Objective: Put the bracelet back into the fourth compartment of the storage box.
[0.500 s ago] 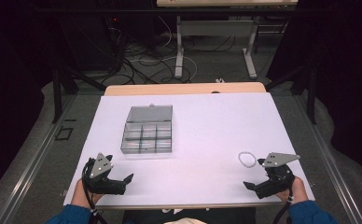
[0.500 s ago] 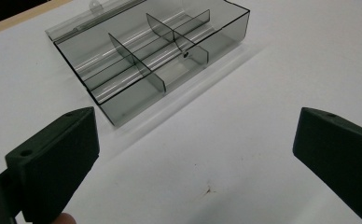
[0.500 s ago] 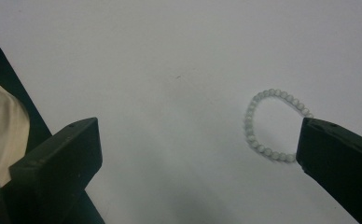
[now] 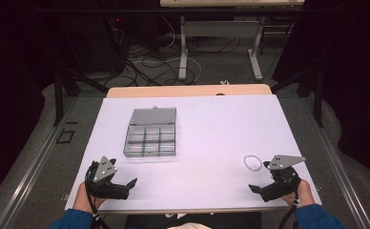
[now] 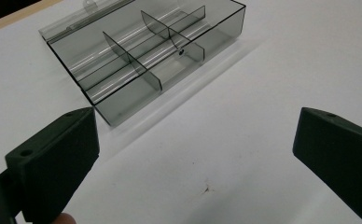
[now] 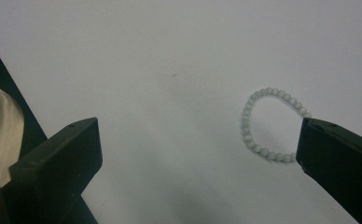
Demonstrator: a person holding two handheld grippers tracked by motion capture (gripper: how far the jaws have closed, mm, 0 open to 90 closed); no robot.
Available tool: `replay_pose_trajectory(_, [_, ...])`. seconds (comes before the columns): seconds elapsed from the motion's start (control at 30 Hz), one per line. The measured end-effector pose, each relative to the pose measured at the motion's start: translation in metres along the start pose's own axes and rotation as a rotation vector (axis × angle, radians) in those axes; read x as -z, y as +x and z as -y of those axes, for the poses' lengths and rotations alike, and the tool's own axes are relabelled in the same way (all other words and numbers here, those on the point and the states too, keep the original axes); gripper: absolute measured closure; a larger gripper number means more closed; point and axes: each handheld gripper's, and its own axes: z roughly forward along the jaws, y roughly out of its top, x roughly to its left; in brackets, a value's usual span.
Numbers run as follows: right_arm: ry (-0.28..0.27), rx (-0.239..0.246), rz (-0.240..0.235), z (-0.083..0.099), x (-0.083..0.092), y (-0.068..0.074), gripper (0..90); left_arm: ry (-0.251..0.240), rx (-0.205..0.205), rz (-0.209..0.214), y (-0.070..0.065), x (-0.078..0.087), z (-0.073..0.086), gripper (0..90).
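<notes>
— So, where do your two grippers sit?

— Your left gripper [image 4: 126,187] rests near the front left corner of the white table [image 4: 211,129], jaws spread wide with nothing between them. Your right gripper [image 4: 262,183] sits near the front right corner, jaws spread wide too, gripping nothing.

— And the bracelet?

— The bead bracelet [image 4: 252,162] lies flat on the table just beside your right gripper, a little farther from you than the jaws. In the right gripper view the bracelet [image 6: 268,123] is a loose ring of pale beads, its near end passing behind the jaw on that view's right; whether it touches that jaw I cannot tell.

— And the box?

— The clear compartment box [image 4: 150,132] lies open, left of centre, beyond your left gripper and well apart from the bracelet. In the left gripper view the box [image 5: 146,60] shows its dividers, and the compartments look bare.
</notes>
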Motion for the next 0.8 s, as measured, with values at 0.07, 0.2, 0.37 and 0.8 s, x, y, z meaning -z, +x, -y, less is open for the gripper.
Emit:
replay_pose_trajectory(0.07, [-0.001, -0.004, -0.004, 0.000, 0.000, -0.001, 0.0, 0.000, -0.003, -0.005, 0.000, -0.001, 0.000, 0.6])
replay_pose_trajectory(0.2, [-0.003, -0.008, -0.002, -0.002, -0.002, -0.005, 0.0, 0.007, -0.004, -0.002, 0.000, -0.001, 0.000, 0.6])
replay_pose_trajectory(0.37, [-0.007, -0.021, 0.008, -0.003, -0.005, -0.011, 0.0, 0.007, -0.003, -0.005, 0.000, -0.001, 0.000, 0.6])
replay_pose_trajectory(0.8, [0.003, -0.047, 0.021, -0.009, -0.017, -0.025, 0.0, 0.018, -0.009, -0.004, 0.000, -0.001, 0.000, 0.6])
